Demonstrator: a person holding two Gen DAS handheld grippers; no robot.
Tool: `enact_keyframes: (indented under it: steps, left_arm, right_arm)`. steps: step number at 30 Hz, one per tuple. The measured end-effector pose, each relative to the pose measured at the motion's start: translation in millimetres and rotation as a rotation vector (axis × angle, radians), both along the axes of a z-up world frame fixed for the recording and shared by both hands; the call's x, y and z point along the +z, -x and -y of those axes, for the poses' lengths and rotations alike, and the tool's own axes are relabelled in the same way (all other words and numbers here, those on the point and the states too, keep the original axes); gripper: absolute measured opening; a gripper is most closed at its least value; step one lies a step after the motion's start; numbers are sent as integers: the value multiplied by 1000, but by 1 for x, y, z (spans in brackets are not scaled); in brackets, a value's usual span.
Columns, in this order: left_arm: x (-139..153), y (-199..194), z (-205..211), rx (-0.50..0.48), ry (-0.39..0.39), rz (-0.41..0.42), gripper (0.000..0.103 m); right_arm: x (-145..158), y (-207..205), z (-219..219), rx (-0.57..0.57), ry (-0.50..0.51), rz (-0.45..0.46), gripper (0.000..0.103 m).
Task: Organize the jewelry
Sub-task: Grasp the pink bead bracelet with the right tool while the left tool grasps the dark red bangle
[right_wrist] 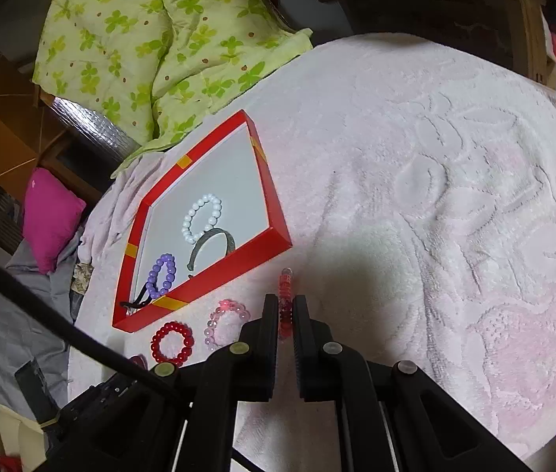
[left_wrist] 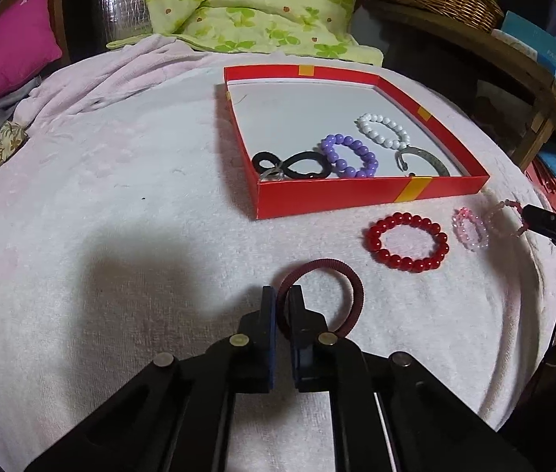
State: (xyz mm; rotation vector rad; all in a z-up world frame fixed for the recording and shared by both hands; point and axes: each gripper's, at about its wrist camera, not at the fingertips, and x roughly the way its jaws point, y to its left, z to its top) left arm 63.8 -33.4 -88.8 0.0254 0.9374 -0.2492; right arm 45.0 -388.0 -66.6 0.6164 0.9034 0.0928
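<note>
One red box [left_wrist: 356, 196] lies on the towel [left_wrist: 120, 196], and inside it are four pieces: one white bead bracelet [left_wrist: 382, 129], one purple bead bracelet [left_wrist: 350, 155], one black hair tie [left_wrist: 289, 165] and one grey bangle [left_wrist: 427, 159]. Outside the box there are four more: one dark red hair tie [left_wrist: 340, 271], one red bead bracelet [left_wrist: 405, 242], one pale pink bead bracelet [left_wrist: 470, 228] and one pink-and-red bead bracelet [right_wrist: 285, 299].

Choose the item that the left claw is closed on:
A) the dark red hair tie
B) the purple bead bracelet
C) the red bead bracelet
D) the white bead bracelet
A: the left claw pinches the rim of the dark red hair tie on the towel, while the red bead bracelet lies free beside it and the purple bead bracelet and white bead bracelet rest in the red box.
</note>
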Motion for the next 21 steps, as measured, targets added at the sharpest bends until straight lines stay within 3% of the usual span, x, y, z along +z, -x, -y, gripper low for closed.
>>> enact_keyframes:
  steps: [11,21]
  left_arm:
    - [33,23,-11,1,111,82,6]
    - [45,33,-41,59,147,119,6]
  right_arm:
    - [19,10,-15,-84,92,100,8]
    - [32,24,-33,-109,124,58,8]
